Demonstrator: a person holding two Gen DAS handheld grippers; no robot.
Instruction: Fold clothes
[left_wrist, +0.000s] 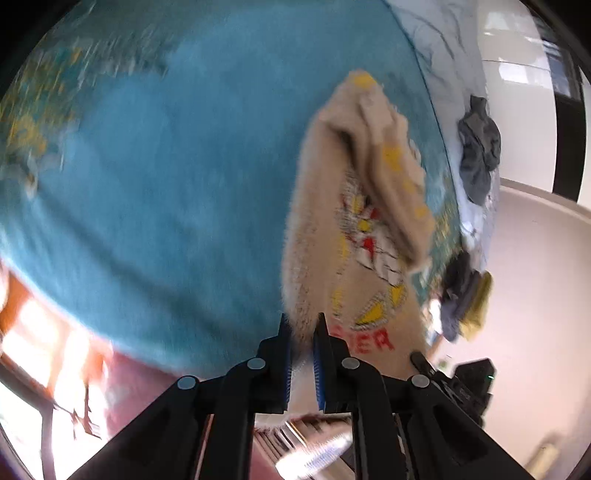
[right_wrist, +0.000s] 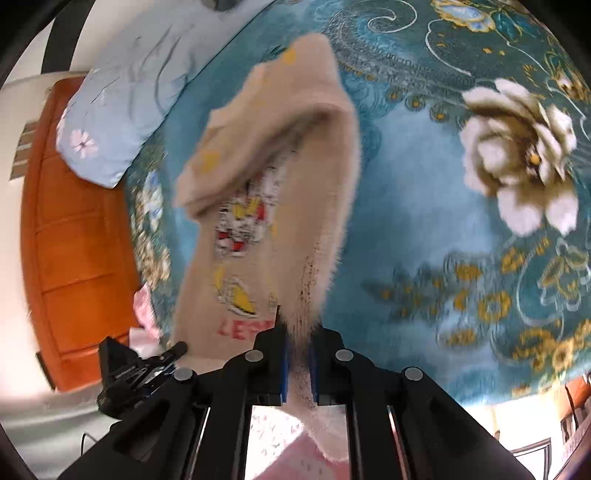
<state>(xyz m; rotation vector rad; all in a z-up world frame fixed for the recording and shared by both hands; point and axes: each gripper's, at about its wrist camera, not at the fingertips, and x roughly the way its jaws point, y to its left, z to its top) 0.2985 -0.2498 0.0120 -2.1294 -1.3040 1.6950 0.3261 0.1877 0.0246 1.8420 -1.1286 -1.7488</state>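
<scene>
A fuzzy beige sweater (left_wrist: 354, 229) with a red, yellow and white cartoon print and red letters hangs over the teal bedspread (left_wrist: 166, 184). My left gripper (left_wrist: 303, 325) is shut on one edge of it, with the fabric pinched between the blue pads. In the right wrist view the same sweater (right_wrist: 280, 192) drapes down and away, a sleeve folded across its front. My right gripper (right_wrist: 297, 332) is shut on the other fuzzy edge. The left gripper (right_wrist: 162, 360) shows at the lower left of that view, the right gripper (left_wrist: 424, 363) at the lower right of the left wrist view.
The floral teal bedspread (right_wrist: 443, 221) covers the bed. A light blue pillow (right_wrist: 122, 110) lies at its head by an orange wooden headboard (right_wrist: 74, 240). Dark clothes (left_wrist: 480, 147) and a dark and yellow pile (left_wrist: 465, 295) lie at the bed's edge. Pink cloth (right_wrist: 146, 310) lies nearby.
</scene>
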